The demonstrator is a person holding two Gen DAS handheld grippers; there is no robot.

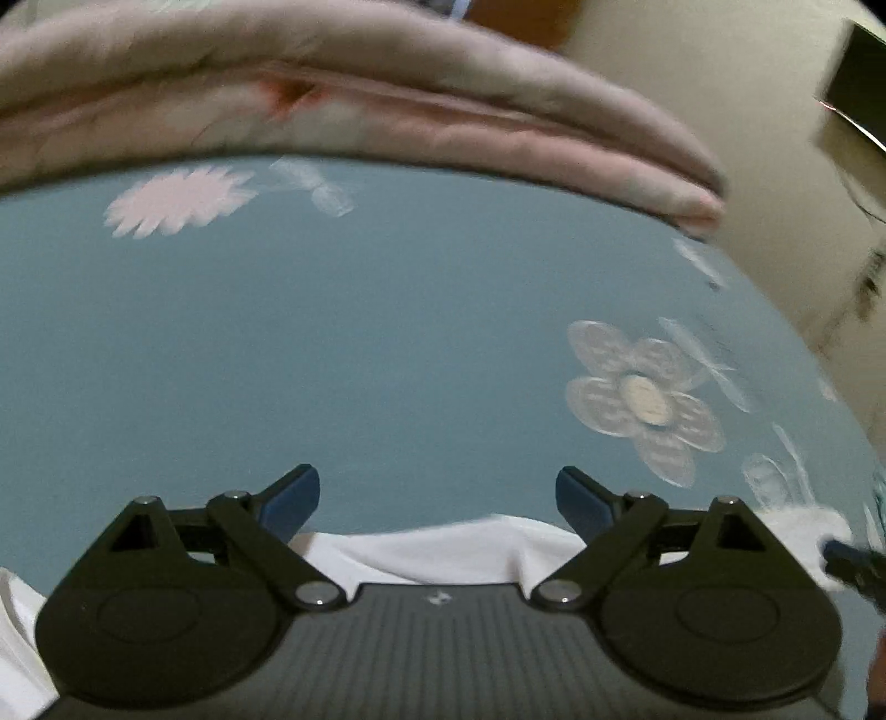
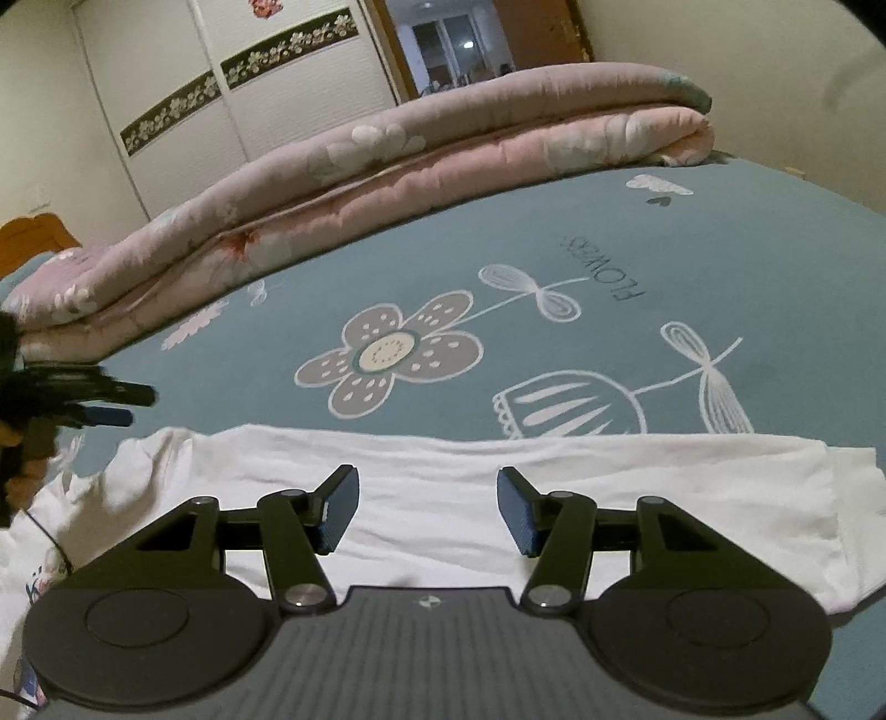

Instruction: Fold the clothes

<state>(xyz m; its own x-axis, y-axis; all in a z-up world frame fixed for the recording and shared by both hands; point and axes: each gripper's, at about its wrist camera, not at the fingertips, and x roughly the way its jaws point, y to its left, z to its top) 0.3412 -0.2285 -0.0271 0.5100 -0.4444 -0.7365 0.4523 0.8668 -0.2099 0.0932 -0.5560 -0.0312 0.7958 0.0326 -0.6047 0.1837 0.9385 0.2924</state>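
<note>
The white shirt [image 2: 443, 498] lay flat on the blue bedsheet [image 2: 609, 249]. The right gripper [image 2: 426, 509] hovered spread above it, pinching nothing; the left gripper [image 1: 437, 498] was spread wide beyond the shirt's edge.

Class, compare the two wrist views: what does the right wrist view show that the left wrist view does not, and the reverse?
Only the right wrist view: the wardrobe doors, the doorway, the word FLOWERS and the shirt's sleeve.

Only the left wrist view: a pink flower print on the bedsheet.

Both: the white shirt, blue bedsheet, folded pink quilt, and open jaws holding nothing.
</note>
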